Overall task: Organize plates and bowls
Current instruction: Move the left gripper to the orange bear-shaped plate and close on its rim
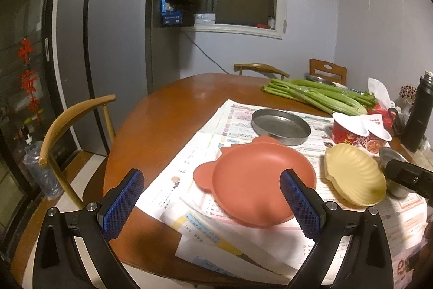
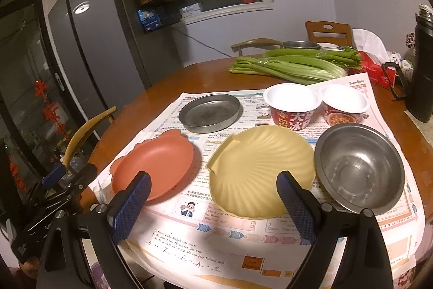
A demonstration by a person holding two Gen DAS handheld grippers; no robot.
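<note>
The desk [image 1: 167, 110] is glossy brown wood under printed paper sheets [image 2: 216, 243]. The red plate [image 2: 159, 167] and yellow shell plate [image 2: 257, 169] look matt plastic; the round pan [image 2: 209, 113] and bowl [image 2: 360, 167] are dull-sheened metal.

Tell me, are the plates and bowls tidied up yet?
Not yet. Nothing is stacked: the red plate, yellow shell plate, metal bowl, metal dish and two paper bowls lie apart on the newspaper. Both the left gripper and right gripper are open and hold nothing.
</note>
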